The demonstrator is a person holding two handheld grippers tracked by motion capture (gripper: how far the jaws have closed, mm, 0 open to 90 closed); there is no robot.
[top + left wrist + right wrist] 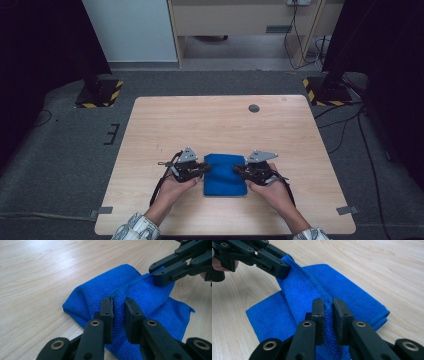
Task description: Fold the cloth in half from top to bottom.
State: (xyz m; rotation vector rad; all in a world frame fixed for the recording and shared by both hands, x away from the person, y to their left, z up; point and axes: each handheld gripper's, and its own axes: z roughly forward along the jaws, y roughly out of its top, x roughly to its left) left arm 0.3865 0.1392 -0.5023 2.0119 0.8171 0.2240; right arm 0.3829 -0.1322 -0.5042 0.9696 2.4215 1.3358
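From above, our blue cloth [224,175] lies on the table [220,120] between both grippers. Our left gripper [119,315] pinches its raised hem; our right gripper [328,315] likewise. It's soft, light and floppy, we judge: grip the hem ends.

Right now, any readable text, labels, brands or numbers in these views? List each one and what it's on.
None readable.
Blue cloth: plain, no tag or print visible.
Left hand-held gripper and right hand-held gripper: black jaws with no markings.
Table: bare wood, no labels.
Striped yellow-black floor bases: hazard stripes, no words.
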